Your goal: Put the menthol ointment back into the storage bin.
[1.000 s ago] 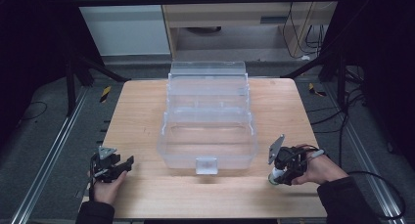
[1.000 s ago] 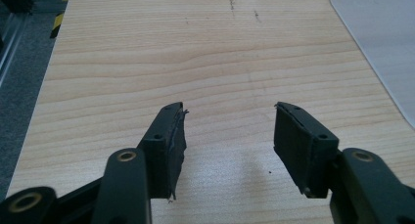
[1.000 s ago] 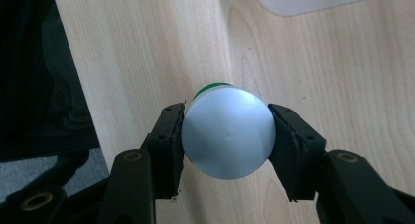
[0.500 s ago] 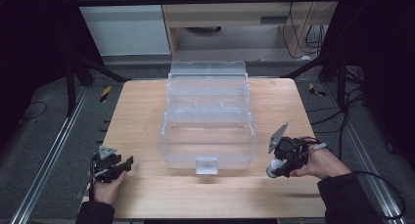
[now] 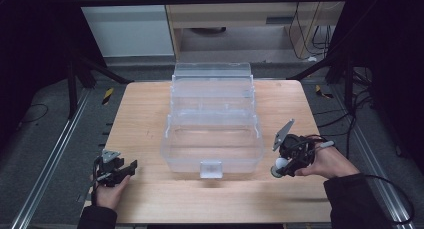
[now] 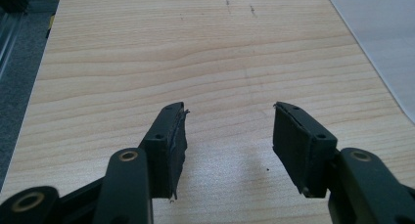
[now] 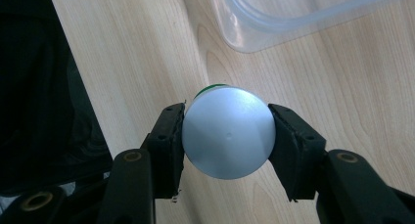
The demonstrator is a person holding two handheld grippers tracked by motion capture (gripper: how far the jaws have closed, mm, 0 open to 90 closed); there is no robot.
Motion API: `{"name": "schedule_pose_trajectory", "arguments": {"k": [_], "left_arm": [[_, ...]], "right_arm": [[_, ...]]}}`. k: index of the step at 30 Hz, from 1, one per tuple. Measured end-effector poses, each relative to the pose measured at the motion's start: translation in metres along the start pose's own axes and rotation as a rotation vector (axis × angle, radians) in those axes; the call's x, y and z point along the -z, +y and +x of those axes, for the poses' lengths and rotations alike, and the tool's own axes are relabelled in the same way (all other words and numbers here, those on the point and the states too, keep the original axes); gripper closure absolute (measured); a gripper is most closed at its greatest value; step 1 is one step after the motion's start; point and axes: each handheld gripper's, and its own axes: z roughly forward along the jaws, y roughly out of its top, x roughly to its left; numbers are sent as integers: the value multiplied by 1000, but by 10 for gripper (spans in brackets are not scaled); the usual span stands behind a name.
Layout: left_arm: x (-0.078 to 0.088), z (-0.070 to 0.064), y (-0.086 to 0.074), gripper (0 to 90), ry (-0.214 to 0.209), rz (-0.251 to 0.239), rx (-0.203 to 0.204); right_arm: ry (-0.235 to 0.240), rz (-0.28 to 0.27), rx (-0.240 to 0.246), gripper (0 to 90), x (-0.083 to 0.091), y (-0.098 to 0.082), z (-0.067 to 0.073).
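Gripping a small white round-topped container, the right gripper sits at the lower right of the high view, just off the front right corner of the clear plastic bin. In the right gripper view its 2 jaws press on opposite sides of the container, with a thin green edge peeking out behind the white face. The container hangs above the wooden table, apart from it as far as I can tell.

The left gripper rests at the lower left of the high view with its jaws parted and nothing between them; they have just been opening again.

Judging by its look, the container is light, rigid plastic, smooth and a bit slippery, and its curved wall gives the pads little contact. Holding it across its widest part, as now, seems the safest grip; a tilt or a loose squeeze could let it slide out.
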Motion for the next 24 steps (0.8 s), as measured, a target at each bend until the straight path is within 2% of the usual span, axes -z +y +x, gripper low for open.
{"name": "schedule_pose_trajectory", "arguments": {"k": [1,13,24], "left_arm": [[0,0,0,460,1,1,-2],[-2,-1,0,451,-3,10,-7],[-2,-1,0,448,-3,13,-8]], "right_arm": [[-3,-1,8,504,1,0,-1],[11,-9,-26,505,18,10,-2],[6,-19,-27,505,32,24,-4]]}}
